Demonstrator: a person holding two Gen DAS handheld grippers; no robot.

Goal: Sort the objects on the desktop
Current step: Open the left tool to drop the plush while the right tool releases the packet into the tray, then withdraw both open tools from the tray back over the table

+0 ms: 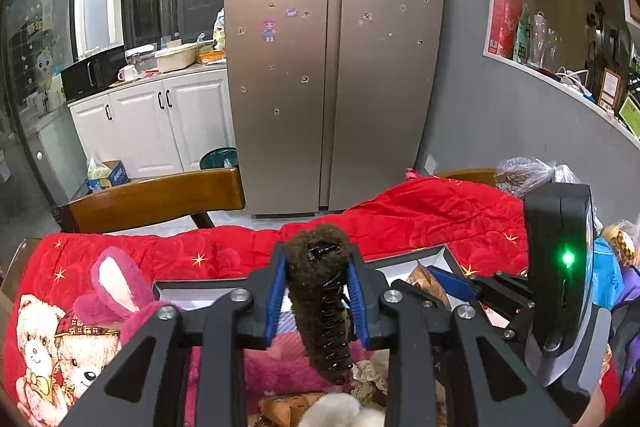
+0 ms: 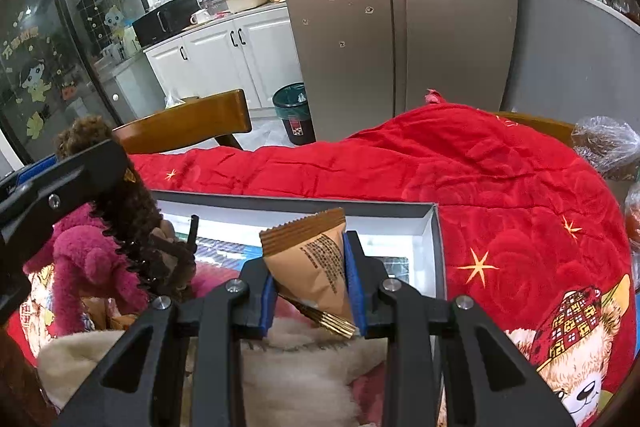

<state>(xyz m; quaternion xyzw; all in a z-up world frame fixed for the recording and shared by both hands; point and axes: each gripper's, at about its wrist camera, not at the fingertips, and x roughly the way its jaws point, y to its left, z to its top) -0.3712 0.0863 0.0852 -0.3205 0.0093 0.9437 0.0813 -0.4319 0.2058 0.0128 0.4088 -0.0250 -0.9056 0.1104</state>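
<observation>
Hair clip (image 1: 320,291) upright in left jaws | snack packet (image 2: 316,267) upright, tilted, in right jaws

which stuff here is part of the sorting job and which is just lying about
Part of the job:
- fuzzy brown hair clip, gripped in the left gripper
- tan snack packet, gripped in the right gripper
- open box
- pink plush toy

Just lying about:
- red quilt
- fridge
- wooden chair
- bin
</observation>
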